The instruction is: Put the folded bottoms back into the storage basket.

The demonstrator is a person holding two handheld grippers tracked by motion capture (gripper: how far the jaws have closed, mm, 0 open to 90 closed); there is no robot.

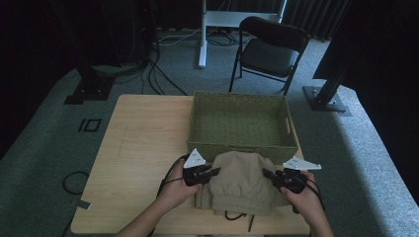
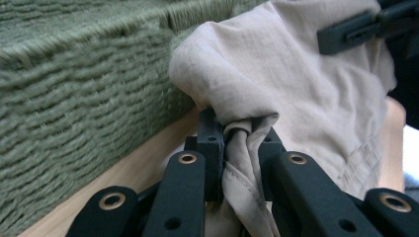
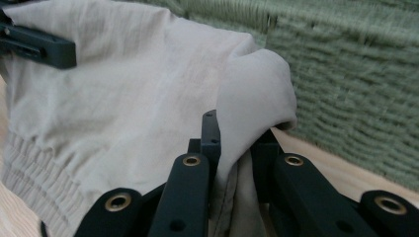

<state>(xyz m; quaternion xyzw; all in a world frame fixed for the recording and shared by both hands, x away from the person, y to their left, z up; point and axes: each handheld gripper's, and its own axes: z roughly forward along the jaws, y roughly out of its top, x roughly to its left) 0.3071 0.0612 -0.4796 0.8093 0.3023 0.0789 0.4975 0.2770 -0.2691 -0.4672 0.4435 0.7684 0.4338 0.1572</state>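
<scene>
I have the garment (image 1: pixel 241 181), beige, crumpled, with an elastic ribbed hem, on the tabletop (image 1: pixel 143 148) at 6 o'clock of the basket (image 1: pixel 242 123). Left tool (image 1: pixel 213 173) clamps its 9 o'clock edge; right tool (image 1: pixel 267 174) clamps its 3 o'clock edge.

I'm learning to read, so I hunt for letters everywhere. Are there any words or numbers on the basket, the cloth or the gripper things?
No text can be read anywhere.
Green woven basket: no label or letters.
Beige garment: plain cloth, no tag showing.
Left gripper and right gripper, both clamped on the garment: plain black, no marking.
Grey plates on top of the grippers in the high view: small dark marks, too tiny to read.
</scene>
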